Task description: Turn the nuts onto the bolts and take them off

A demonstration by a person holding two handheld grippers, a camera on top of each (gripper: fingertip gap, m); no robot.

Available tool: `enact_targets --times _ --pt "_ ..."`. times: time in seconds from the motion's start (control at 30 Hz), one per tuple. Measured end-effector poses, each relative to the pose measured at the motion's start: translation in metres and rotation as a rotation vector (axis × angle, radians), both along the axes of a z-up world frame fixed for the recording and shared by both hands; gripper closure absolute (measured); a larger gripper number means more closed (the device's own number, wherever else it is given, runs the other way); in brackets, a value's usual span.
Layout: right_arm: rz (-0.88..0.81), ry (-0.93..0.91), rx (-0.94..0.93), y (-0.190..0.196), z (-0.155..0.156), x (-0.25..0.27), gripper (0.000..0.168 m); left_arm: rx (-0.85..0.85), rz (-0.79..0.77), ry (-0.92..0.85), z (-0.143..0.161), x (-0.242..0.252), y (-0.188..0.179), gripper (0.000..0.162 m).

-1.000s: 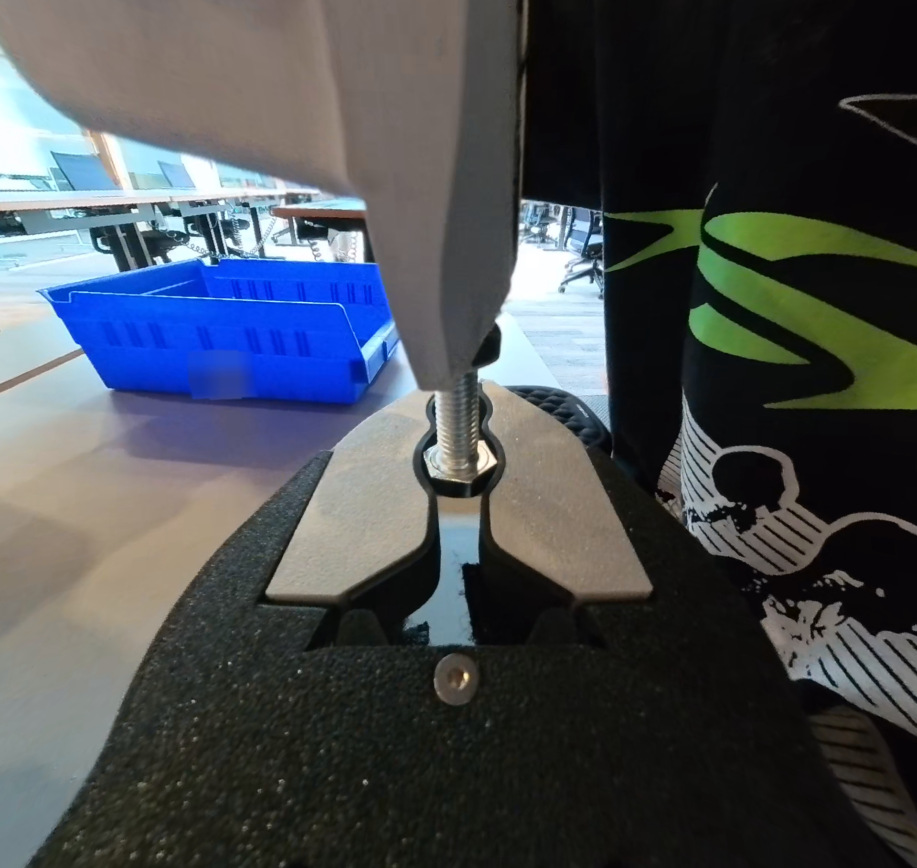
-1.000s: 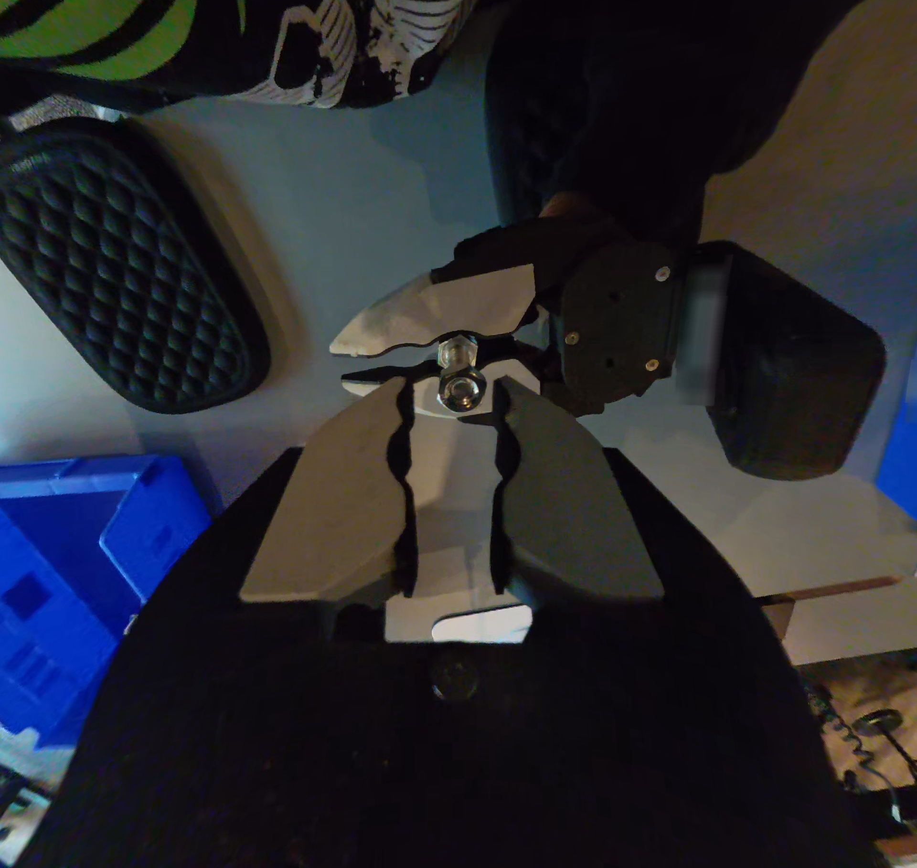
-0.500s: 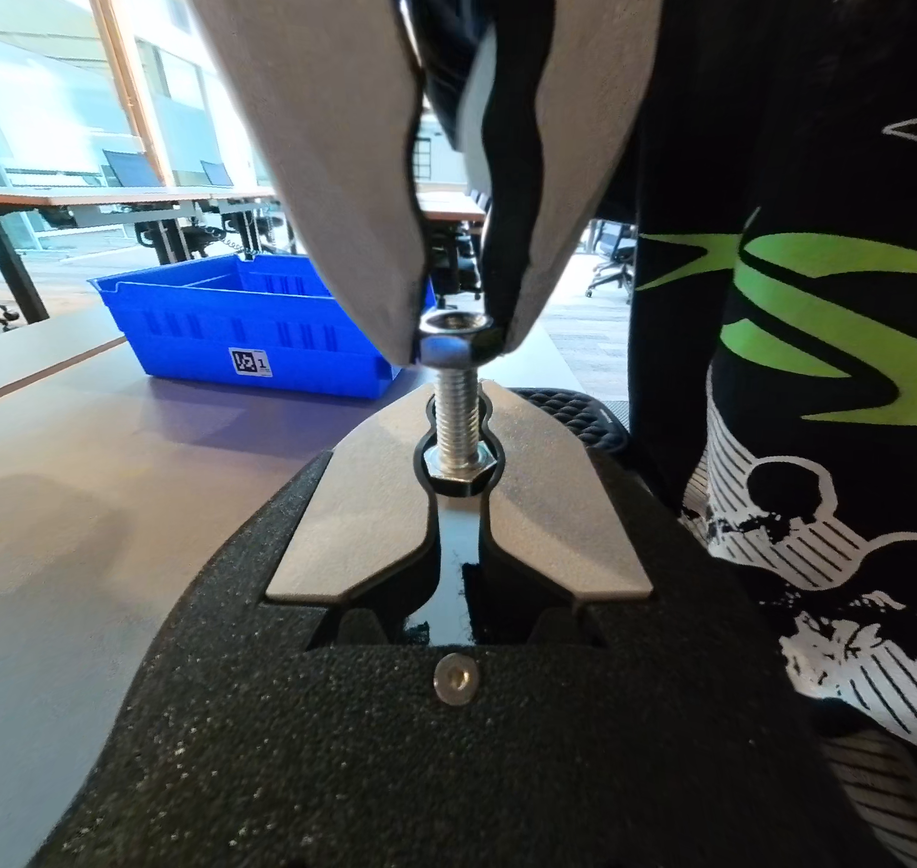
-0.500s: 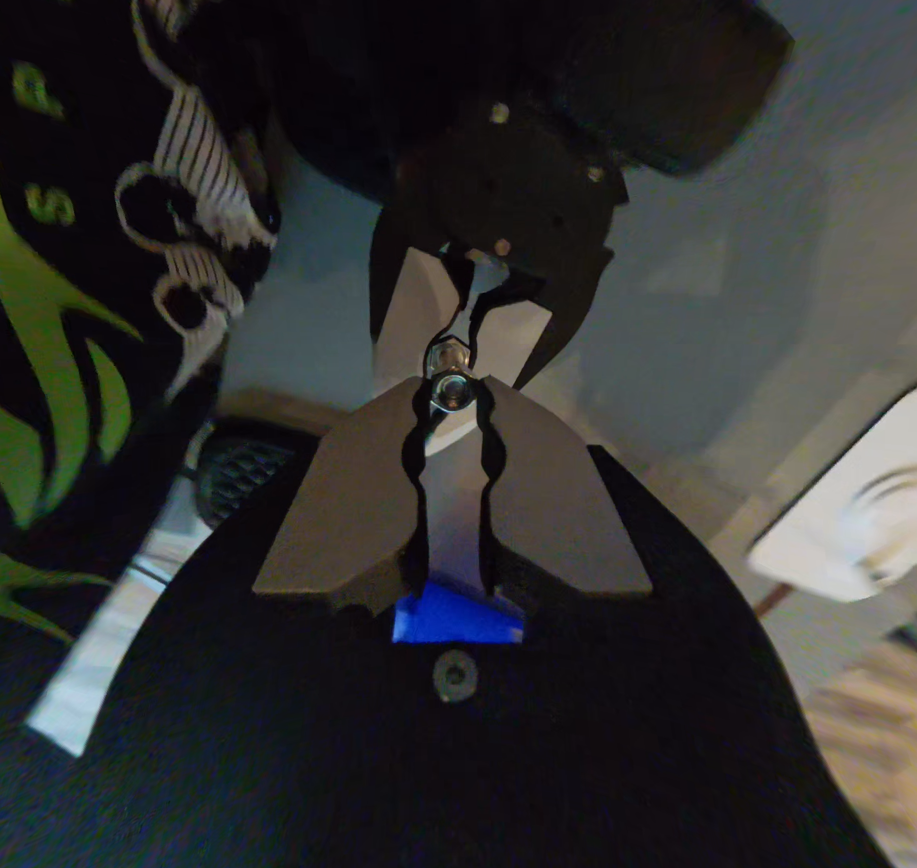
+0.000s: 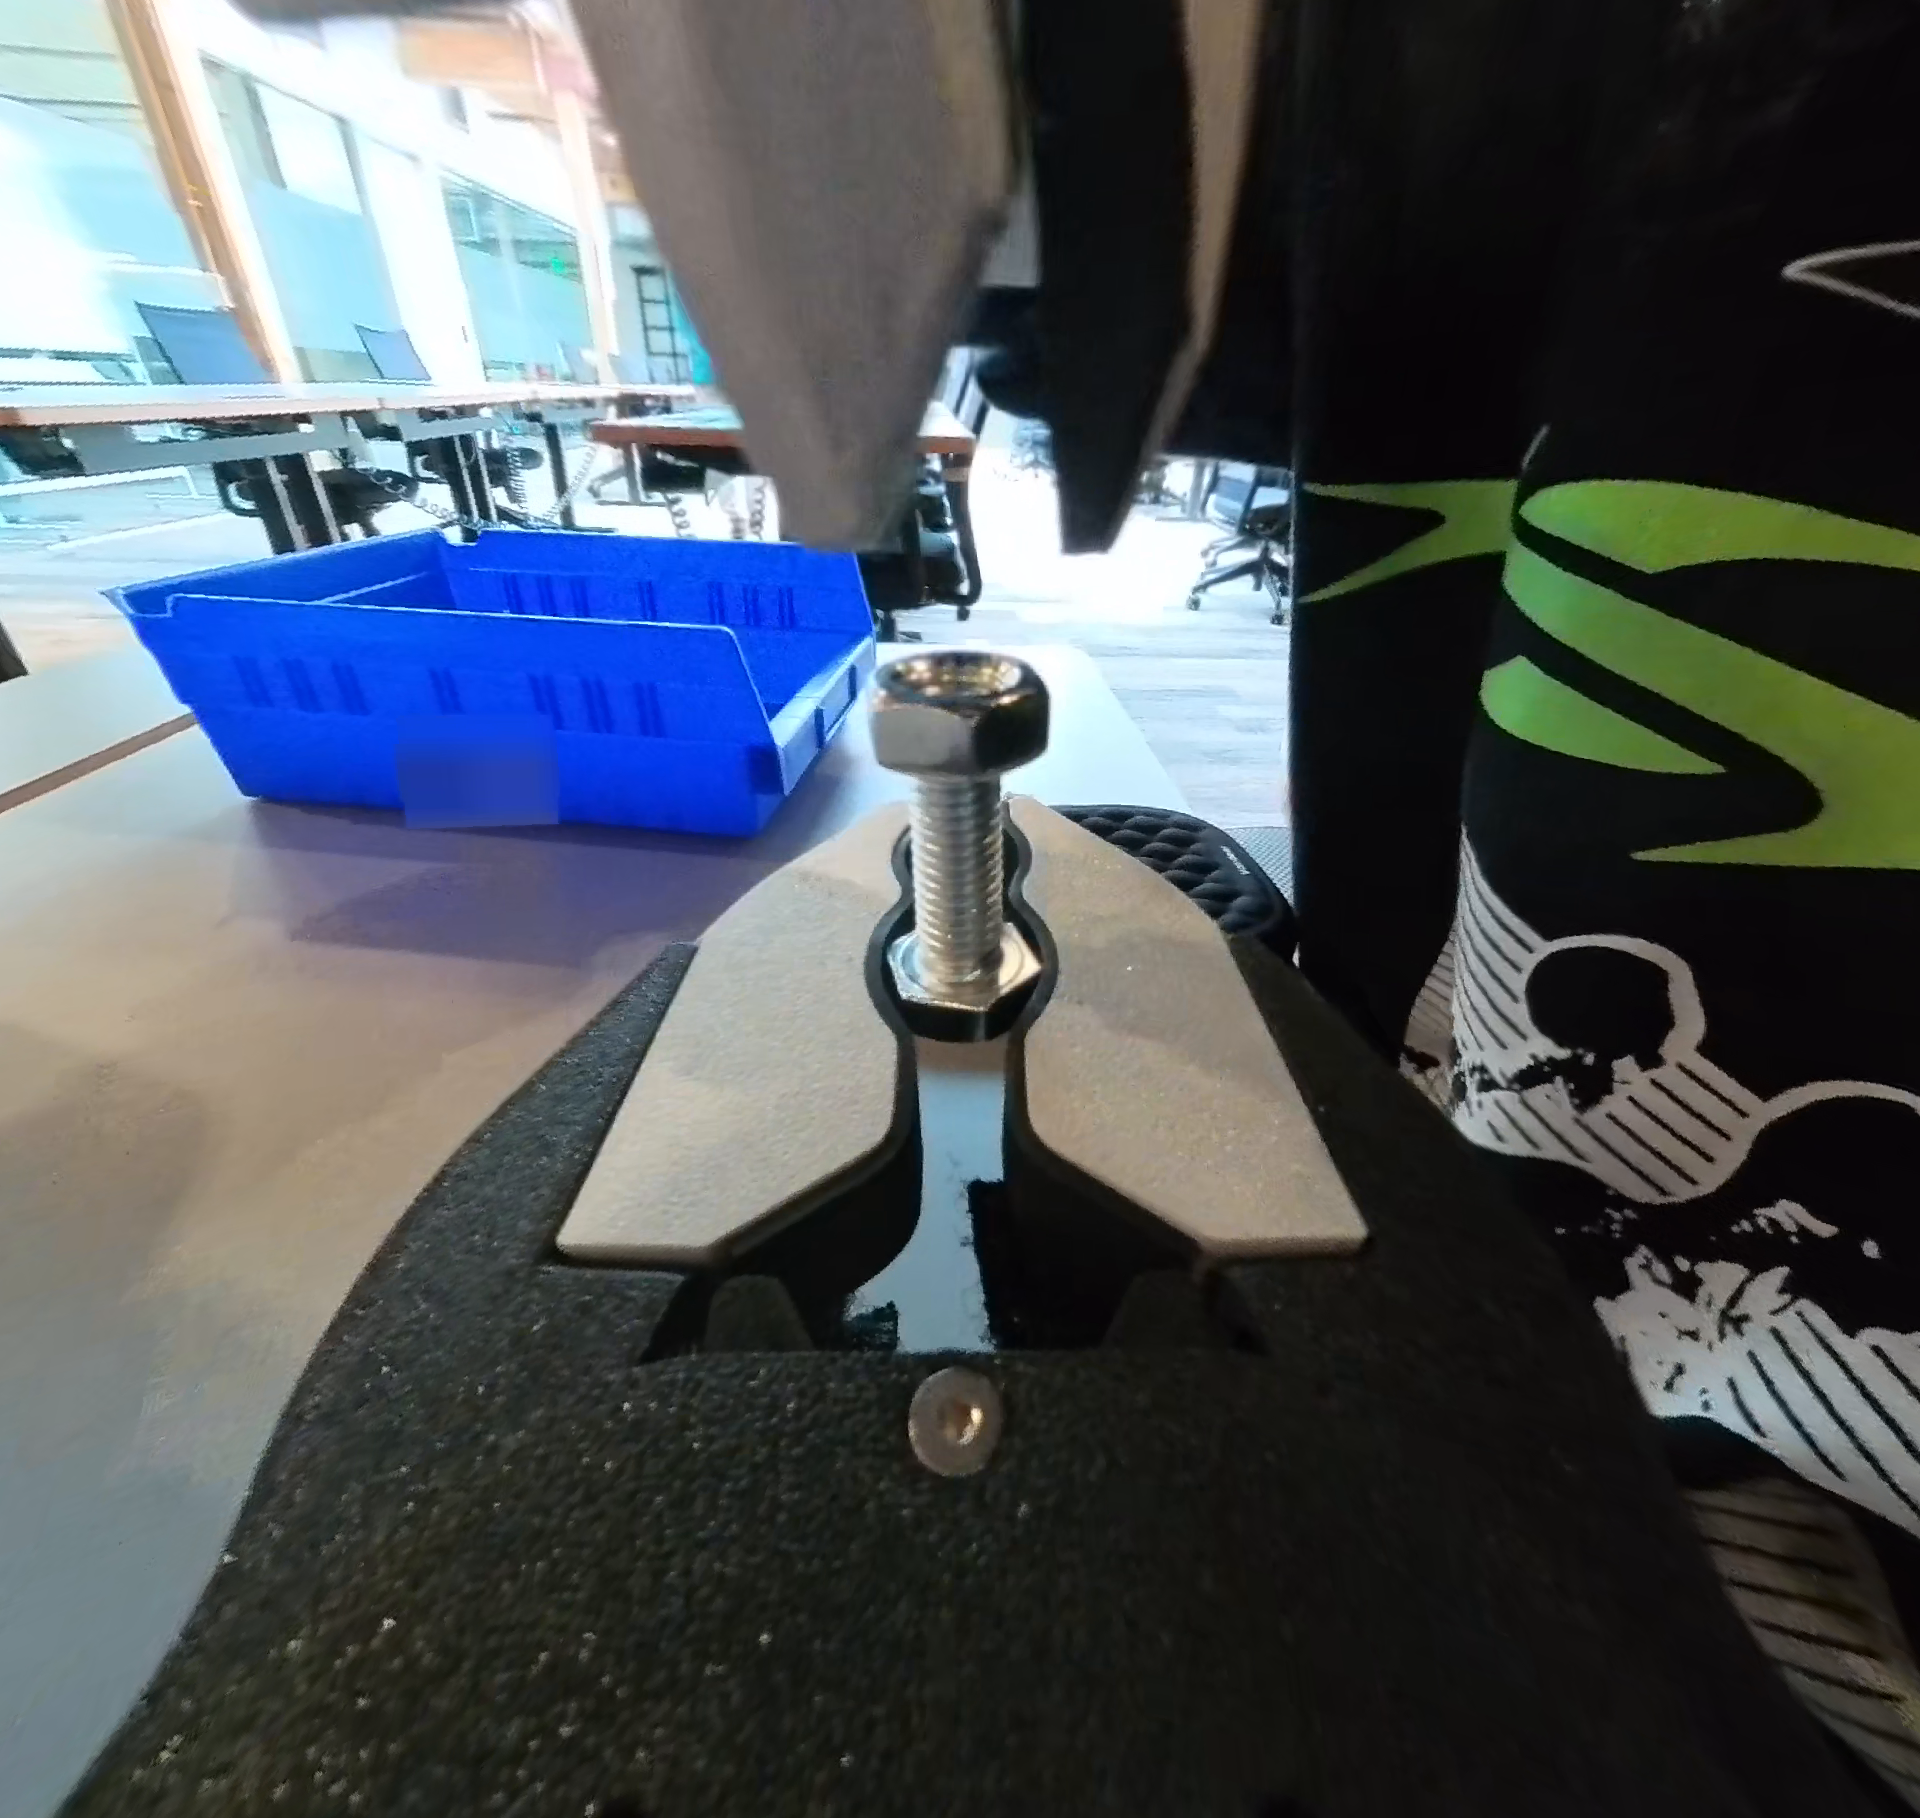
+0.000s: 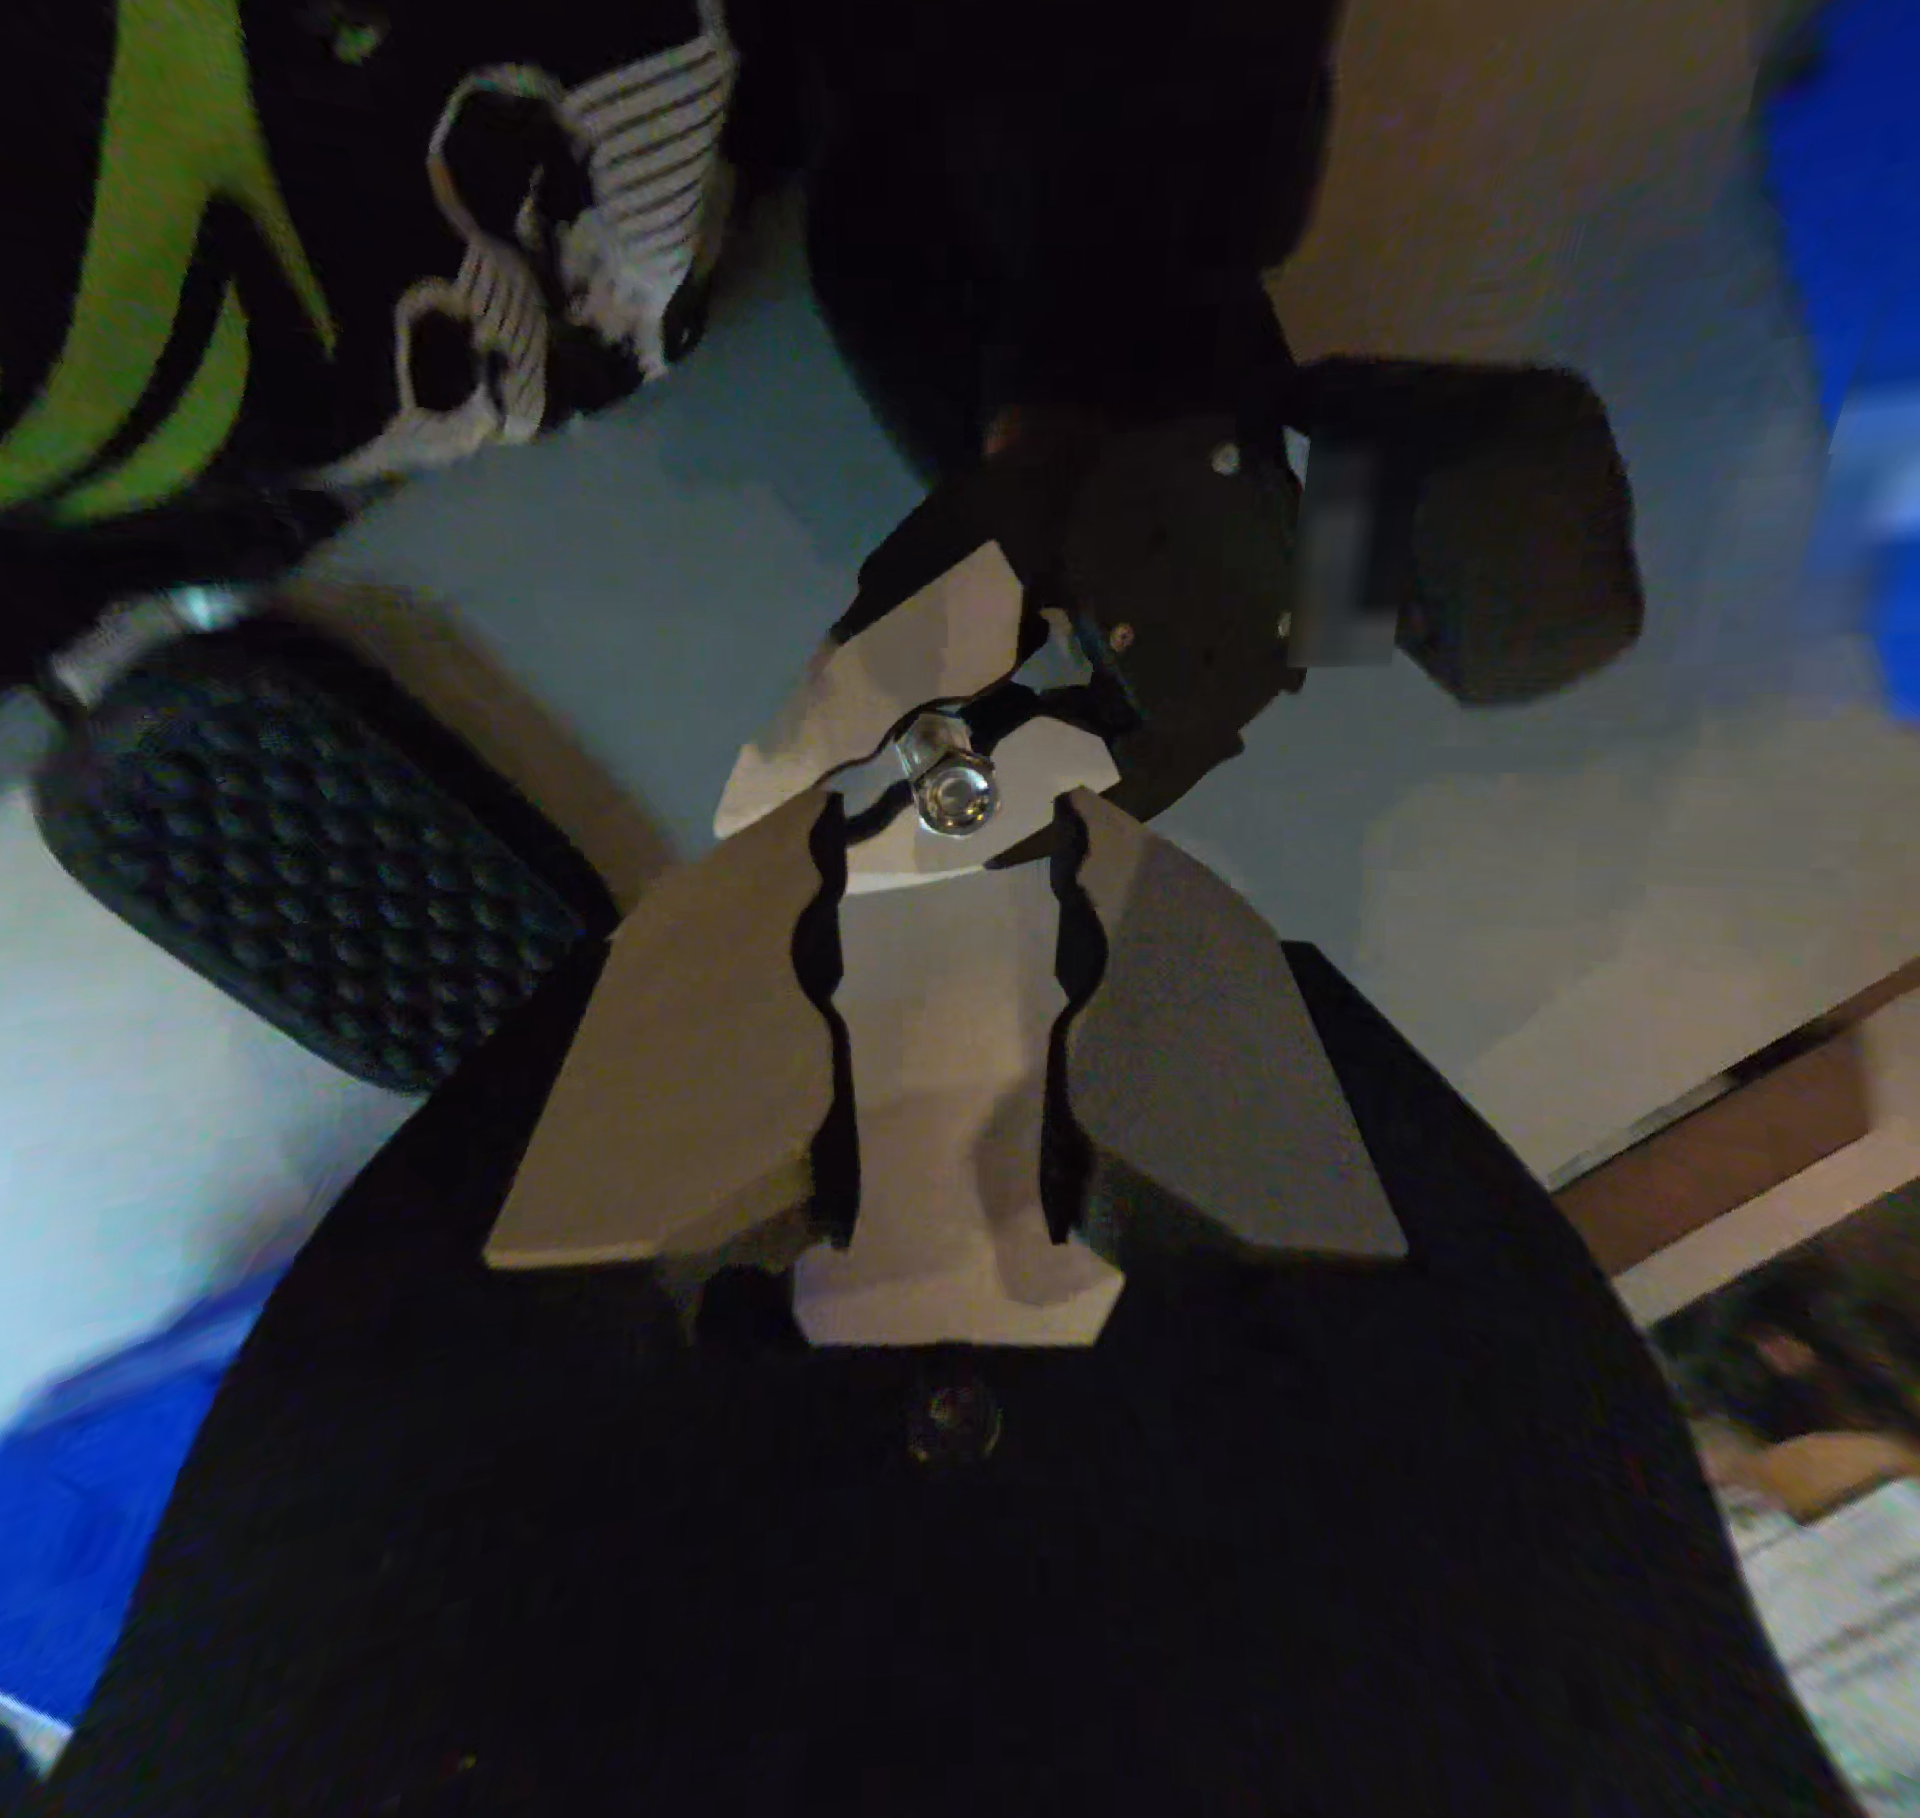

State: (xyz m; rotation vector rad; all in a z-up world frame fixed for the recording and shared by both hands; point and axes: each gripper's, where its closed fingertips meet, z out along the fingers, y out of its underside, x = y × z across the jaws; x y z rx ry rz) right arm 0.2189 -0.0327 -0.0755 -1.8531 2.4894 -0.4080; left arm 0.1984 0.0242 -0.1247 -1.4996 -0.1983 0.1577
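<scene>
Surface: grey table (image 5: 260,1041), matte, pale wood strip along its left edge.
On it, far side: blue plastic bin (image 5: 499,688), open-topped, slotted walls, blurred patch on its front.
On it, near the person: black textured pad (image 5: 1195,859), only partly seen past the fingers.
Shadow: bluish, before the bin.

Left wrist view level across the table (image 5: 156,1093), right wrist view downward; shared close-up: the bolt (image 5: 958,812) (image 6: 951,792).

Open-plan office: desks (image 5: 343,418), swivel chairs (image 5: 1242,547)
</scene>
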Motion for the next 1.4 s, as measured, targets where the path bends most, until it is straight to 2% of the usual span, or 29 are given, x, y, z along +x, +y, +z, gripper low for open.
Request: enact_targets --times 0.07,0.27,0.47,0.63,0.83,0.97,1.1,1.2,1.3,1.4 --pt "0.131 0.036 0.018 0.003 -0.003 0.000 0.131 -0.003 -0.009 0.002 0.000 0.001 0.001 0.150" --pt "0.253 0.048 0.129 0.004 -0.014 0.002 0.135 0.003 -0.015 0.000 0.001 0.002 0.000 0.150" --pt "0.231 0.042 0.136 0.001 -0.018 0.001 0.151 -0.003 -0.013 0.005 0.000 0.002 0.001 0.150" --pt "-0.053 0.003 0.135 -0.001 -0.018 -0.001 0.151 0.002 0.019 0.003 0.001 -0.002 -0.002 0.150" --pt "-0.691 -0.091 0.191 0.002 -0.019 -0.003 0.151 -0.008 0.046 -0.005 -0.001 -0.006 -0.002 0.151" --pt "-0.742 -0.112 0.173 0.004 -0.019 0.000 0.151 -0.021 0.036 0.008 -0.002 -0.004 0.000 0.151" --pt "-0.631 -0.104 0.129 0.000 -0.015 0.002 0.134 -0.010 0.022 0.003 -0.001 -0.003 0.000 0.151" --pt "-0.305 -0.047 0.085 0.004 -0.009 0.004 0.122 -0.009 0.006 0.004 -0.001 -0.001 0.001 0.150" --pt "-0.015 0.036 0.063 0.011 -0.008 0.002 0.126 -0.006 -0.015 0.005 0.000 0.002 0.002 0.150" --pt "0.156 0.040 0.082 0.012 -0.009 0.003 0.134 -0.004 -0.028 0.009 0.000 0.004 0.002 0.150"
